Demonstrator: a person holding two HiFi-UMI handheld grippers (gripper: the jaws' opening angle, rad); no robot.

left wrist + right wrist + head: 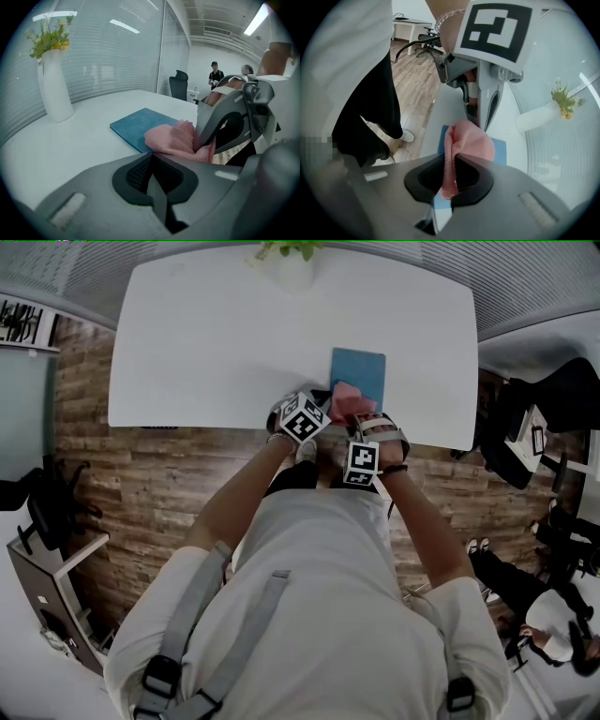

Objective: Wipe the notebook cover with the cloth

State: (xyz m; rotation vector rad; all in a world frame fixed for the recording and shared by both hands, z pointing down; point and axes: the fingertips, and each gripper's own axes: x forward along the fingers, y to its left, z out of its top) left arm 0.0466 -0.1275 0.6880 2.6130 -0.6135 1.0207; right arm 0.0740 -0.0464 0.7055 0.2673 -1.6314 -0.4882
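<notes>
A: What about the right gripper [451, 158], how do its jaws stand?

B: Closed tight on the cloth [469, 140]. A pink fold runs down between the two pads, and the rest bunches up just past the tips.

A: And the left gripper [153, 158]?

B: Jaws together, the dark pads meeting along one line with nothing between them. Its tips point at the cloth from close by. I cannot tell whether they touch it.

A: Where is the cloth lying?

B: On the notebook [360, 369], at the end nearest the person. It is a crumpled heap rather than spread flat, and it covers that near end while the far part of the blue cover is bare.

A: And the notebook itself?

B: Flat and closed on the white table [211, 348], close to the edge on the person's side and to the right of the middle. The two grippers come in over that edge side by side, left beside right, both angled toward the cloth.

A: Anything else on the table?

B: A tall white vase [55, 91] with green and yellow sprigs stands upright at the far side, well apart from the notebook. The floor [155, 479] below is wood planks.
</notes>
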